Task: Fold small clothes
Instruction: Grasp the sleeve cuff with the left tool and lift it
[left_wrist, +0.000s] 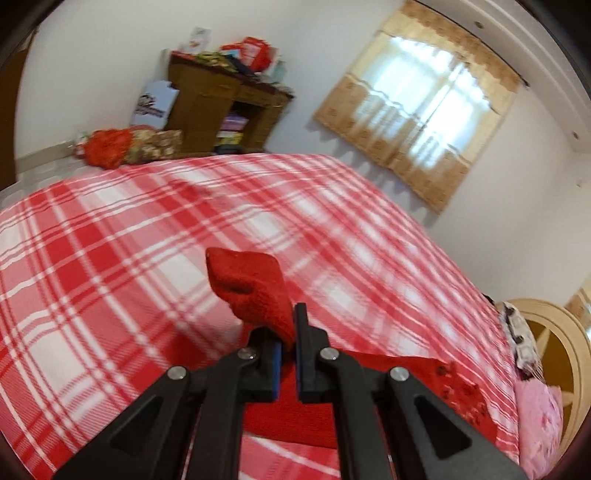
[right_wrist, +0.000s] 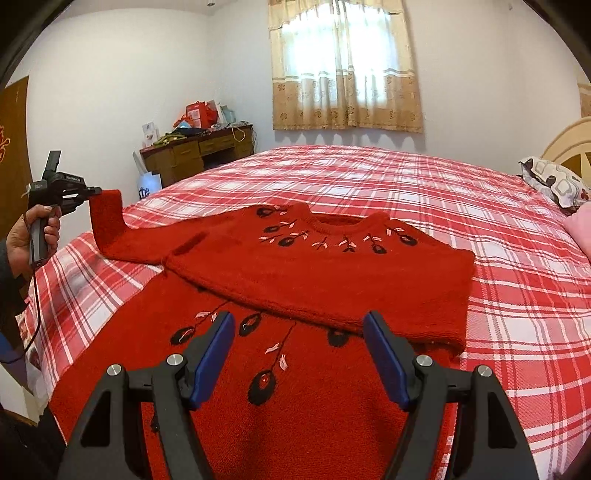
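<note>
A red knitted sweater with black and pink flower embroidery lies on the plaid bedspread, its upper half folded over the lower. My left gripper is shut on the cuff of the left sleeve. From the right wrist view that gripper holds the sleeve lifted above the bed's left side, a hand around its handle. My right gripper hovers open over the sweater's lower front, with nothing between its blue pads.
A wooden desk piled with boxes stands against the far wall. A curtained window is behind the bed. Pillows and a headboard lie at the right. Red and patterned bundles sit at the bed's far edge.
</note>
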